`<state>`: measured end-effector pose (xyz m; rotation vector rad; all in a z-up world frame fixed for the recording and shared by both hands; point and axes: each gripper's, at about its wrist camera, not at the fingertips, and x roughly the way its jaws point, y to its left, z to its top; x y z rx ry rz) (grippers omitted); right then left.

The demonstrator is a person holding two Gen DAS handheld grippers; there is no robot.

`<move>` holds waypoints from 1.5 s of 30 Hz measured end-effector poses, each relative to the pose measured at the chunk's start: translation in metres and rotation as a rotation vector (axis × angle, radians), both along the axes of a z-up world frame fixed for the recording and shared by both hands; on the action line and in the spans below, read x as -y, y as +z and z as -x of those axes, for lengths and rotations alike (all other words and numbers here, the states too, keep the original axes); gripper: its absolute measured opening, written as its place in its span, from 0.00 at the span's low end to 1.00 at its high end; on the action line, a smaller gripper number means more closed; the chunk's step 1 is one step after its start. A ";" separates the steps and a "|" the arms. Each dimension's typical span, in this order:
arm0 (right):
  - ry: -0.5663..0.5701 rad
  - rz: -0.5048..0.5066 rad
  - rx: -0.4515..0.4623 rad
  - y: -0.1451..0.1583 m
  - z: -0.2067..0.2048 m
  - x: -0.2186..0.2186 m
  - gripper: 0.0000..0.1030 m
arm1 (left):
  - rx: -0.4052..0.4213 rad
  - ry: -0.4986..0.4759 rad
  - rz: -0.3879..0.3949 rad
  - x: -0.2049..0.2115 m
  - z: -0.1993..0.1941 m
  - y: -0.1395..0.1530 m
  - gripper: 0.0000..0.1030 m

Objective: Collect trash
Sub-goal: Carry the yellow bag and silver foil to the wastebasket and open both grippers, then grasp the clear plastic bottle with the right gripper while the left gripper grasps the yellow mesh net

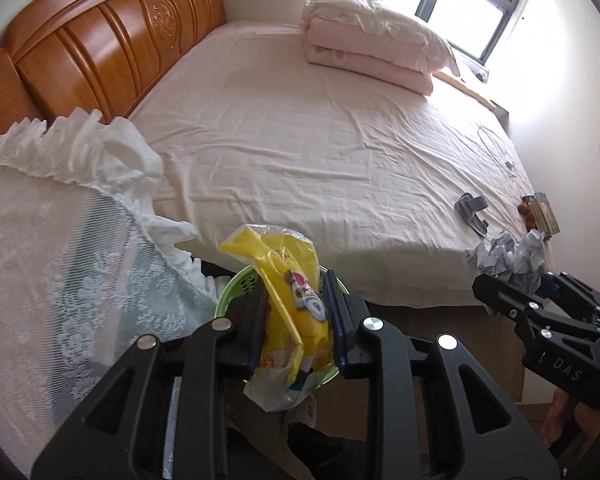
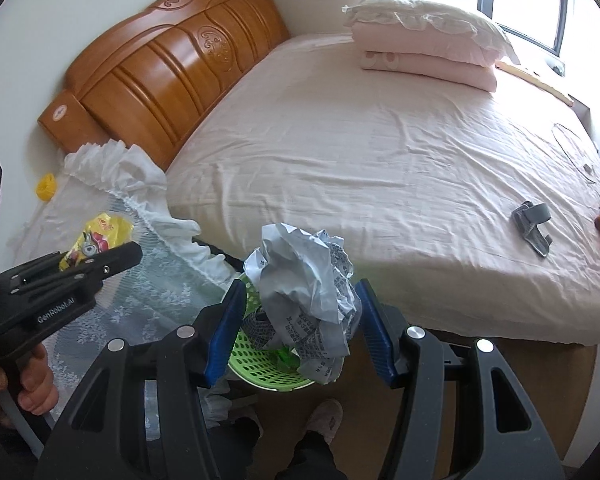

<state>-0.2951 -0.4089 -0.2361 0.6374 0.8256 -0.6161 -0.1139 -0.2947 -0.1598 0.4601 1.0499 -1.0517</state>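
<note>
— So, what have you got hold of?

— My left gripper is clamped on a yellow snack wrapper, and my right gripper is closed onto a crumpled paper wad, pads pressing both sides. Both hang over the green basket on the floor beside the bed.

— How would you drop them well?

— I'd centre each one over the rim first, then open; the wrapper is light and could drift, I reckon.

— Anything in the basket?

— Mesh bottom shows; beyond that I cannot tell. A grey strap lies on the sheet.
</note>
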 end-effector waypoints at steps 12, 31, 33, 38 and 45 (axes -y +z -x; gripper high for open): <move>0.001 -0.017 0.010 -0.006 -0.002 0.005 0.56 | -0.009 0.008 -0.008 0.003 0.006 -0.001 0.92; 0.130 0.022 -0.022 -0.005 -0.068 -0.035 0.94 | 0.045 0.206 -0.010 -0.078 -0.046 0.016 0.92; 0.142 0.037 -0.036 -0.004 -0.075 -0.040 0.98 | 0.041 0.229 -0.008 -0.089 -0.053 0.016 0.92; 0.151 -0.012 -0.036 -0.008 -0.084 -0.043 0.98 | 0.033 0.266 -0.002 -0.106 -0.064 0.018 0.92; 0.145 -0.030 -0.050 -0.011 -0.087 -0.047 0.98 | 0.024 0.271 -0.007 -0.114 -0.068 0.017 0.92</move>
